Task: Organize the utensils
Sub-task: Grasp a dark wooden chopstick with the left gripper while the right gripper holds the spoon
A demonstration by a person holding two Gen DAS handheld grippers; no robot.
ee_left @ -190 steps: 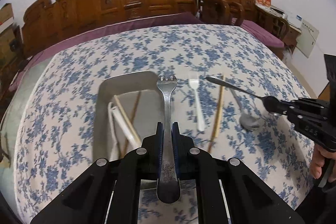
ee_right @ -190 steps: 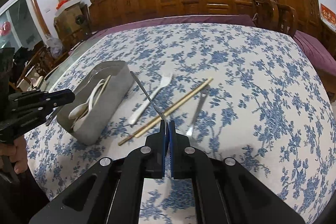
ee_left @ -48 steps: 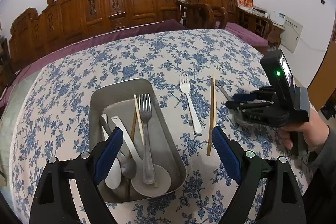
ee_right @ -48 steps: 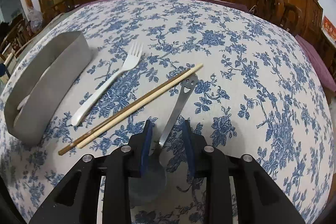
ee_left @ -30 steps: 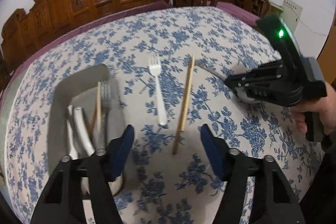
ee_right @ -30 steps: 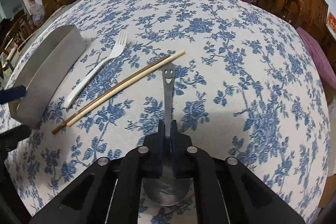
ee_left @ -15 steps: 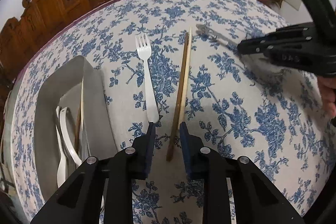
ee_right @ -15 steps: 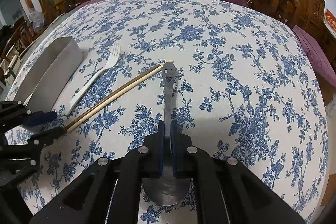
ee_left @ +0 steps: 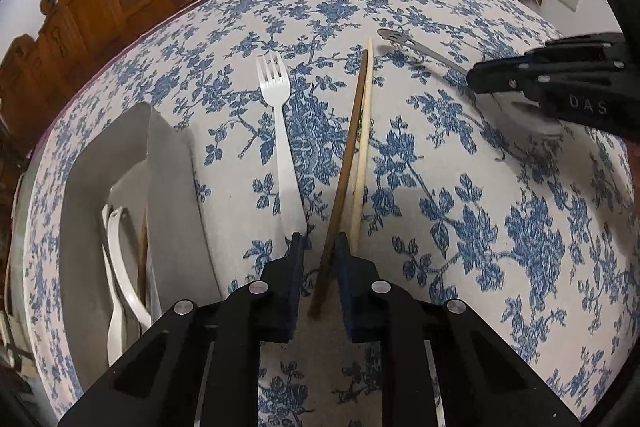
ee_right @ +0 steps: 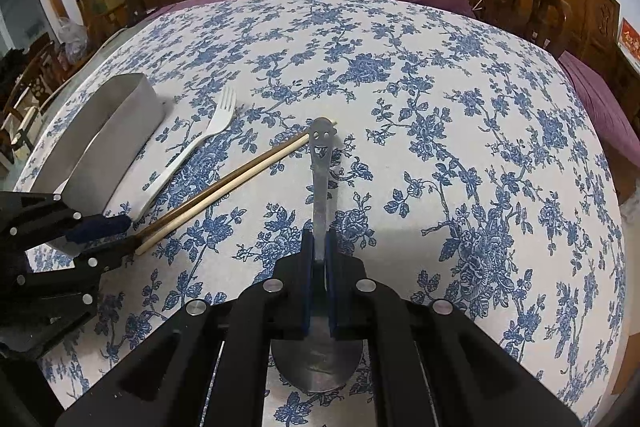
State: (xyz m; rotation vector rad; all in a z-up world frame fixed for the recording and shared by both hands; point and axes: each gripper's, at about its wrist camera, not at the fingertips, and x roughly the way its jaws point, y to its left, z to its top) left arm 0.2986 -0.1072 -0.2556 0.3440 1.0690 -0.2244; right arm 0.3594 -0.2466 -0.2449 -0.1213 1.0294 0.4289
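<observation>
Left gripper (ee_left: 318,247) lower now, jaws closing around dark chopstick (ee_left: 344,171); right gripper (ee_right: 319,243) pinching spoon (ee_right: 320,171).

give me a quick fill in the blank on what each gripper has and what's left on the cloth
1. The right gripper is shut on the ____ of a metal spoon.
2. The left gripper is closing around the dark ____, pads not yet pressing.
3. The white fork lies between the chopsticks and the metal ____.

Missing words: handle; chopstick; tray
</observation>
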